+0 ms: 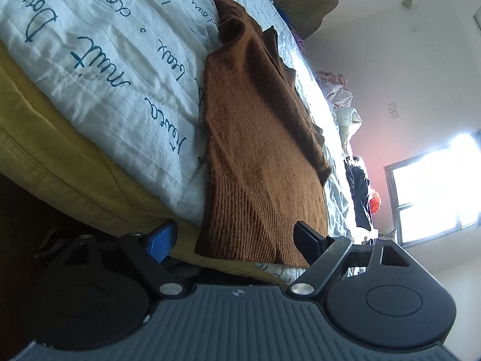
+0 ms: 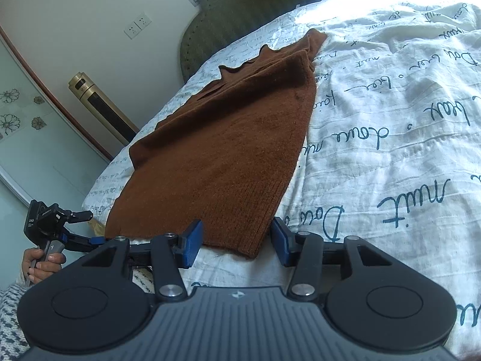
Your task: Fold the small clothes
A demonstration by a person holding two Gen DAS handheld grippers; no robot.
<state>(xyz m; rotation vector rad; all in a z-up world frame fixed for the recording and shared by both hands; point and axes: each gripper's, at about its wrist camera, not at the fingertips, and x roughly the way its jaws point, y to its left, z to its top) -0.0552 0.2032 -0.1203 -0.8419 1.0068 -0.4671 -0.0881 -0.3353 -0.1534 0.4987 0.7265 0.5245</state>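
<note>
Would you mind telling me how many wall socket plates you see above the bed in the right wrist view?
2: two white socket plates side by side on the cream wall, the left plate lower and the right plate higher. Others may be hidden.

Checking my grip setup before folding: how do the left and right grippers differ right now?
The left gripper is rolled sideways, so its view shows the bed tilted; the right gripper sits level. The left straddles the brown sweater's hem at its near-left corner, the right at the near-right corner. Both are open, fingers either side of the hem, neither clamped.
</note>
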